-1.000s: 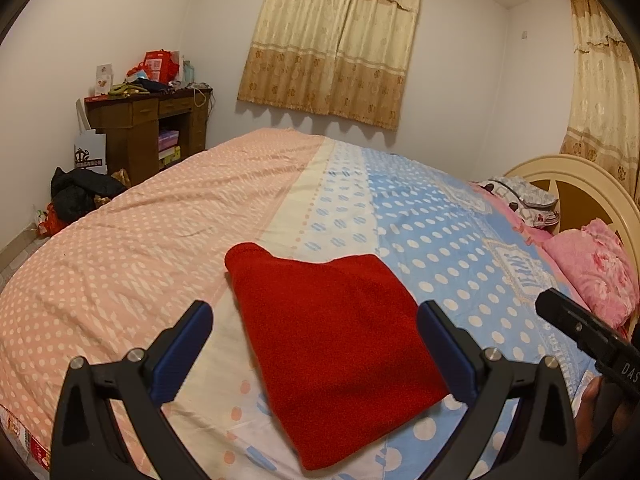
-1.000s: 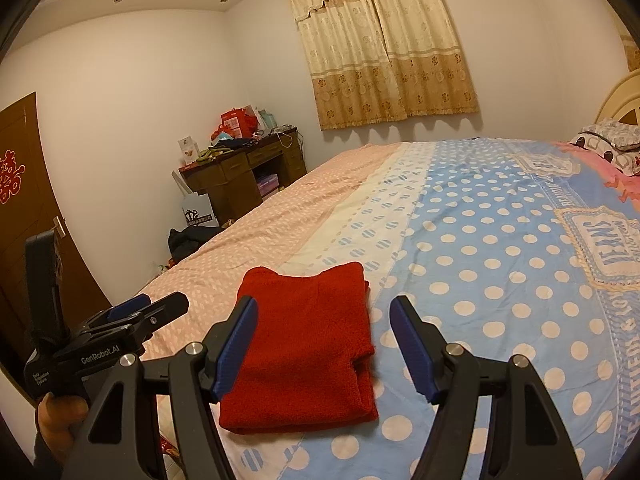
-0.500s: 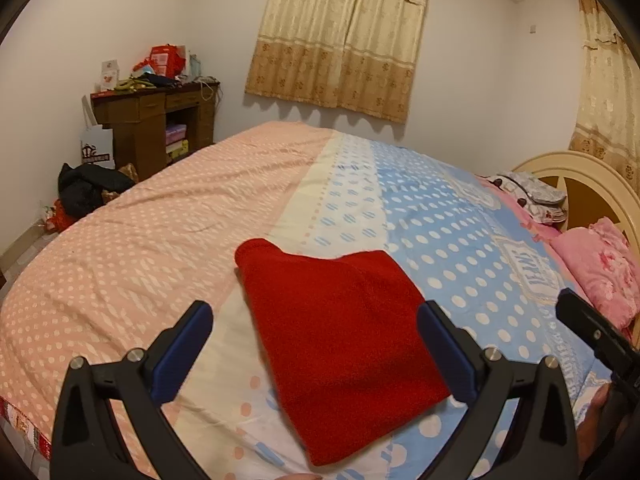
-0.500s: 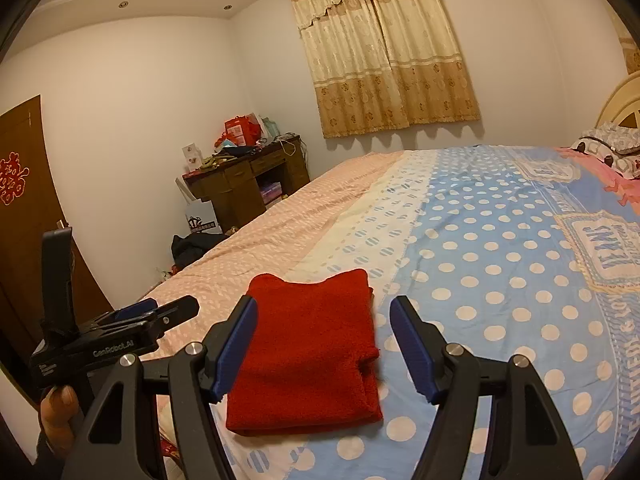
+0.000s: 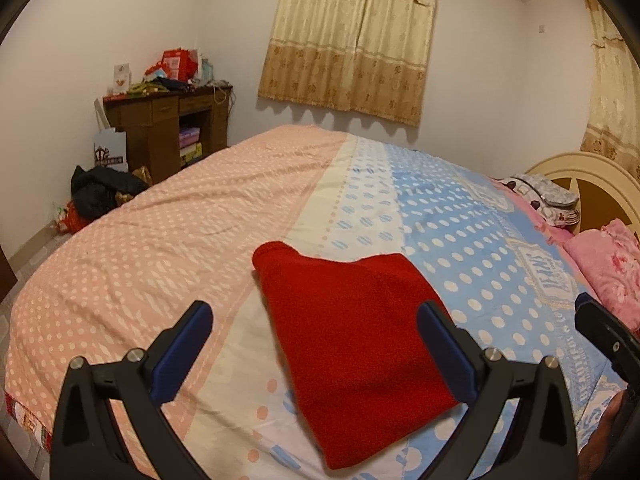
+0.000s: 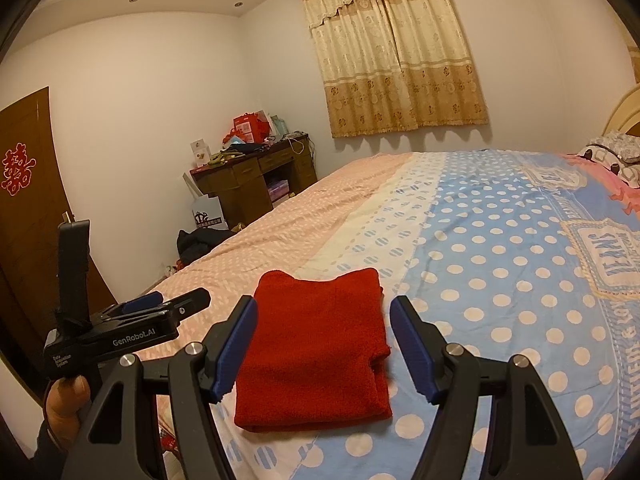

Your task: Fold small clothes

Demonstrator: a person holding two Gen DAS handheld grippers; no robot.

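A folded red garment (image 5: 352,344) lies flat on the dotted bedspread (image 5: 168,248) near the bed's front edge; it also shows in the right wrist view (image 6: 316,348). My left gripper (image 5: 316,352) is open and empty, held above the garment's near part, apart from it. My right gripper (image 6: 322,344) is open and empty, also held above and in front of the garment. The left gripper (image 6: 160,308) appears at the left of the right wrist view, and part of the right gripper's body (image 5: 604,340) at the right edge of the left wrist view.
A brown desk (image 5: 168,128) with clutter stands by the far wall, dark clothes (image 5: 100,192) on the floor beside it. Pink pillows (image 5: 608,268) and a cream headboard (image 5: 588,172) are at the right. A brown door (image 6: 28,200) is at the left.
Both grippers have drawn back and risen slightly from the red garment, which lies unmoved. Both stay open.
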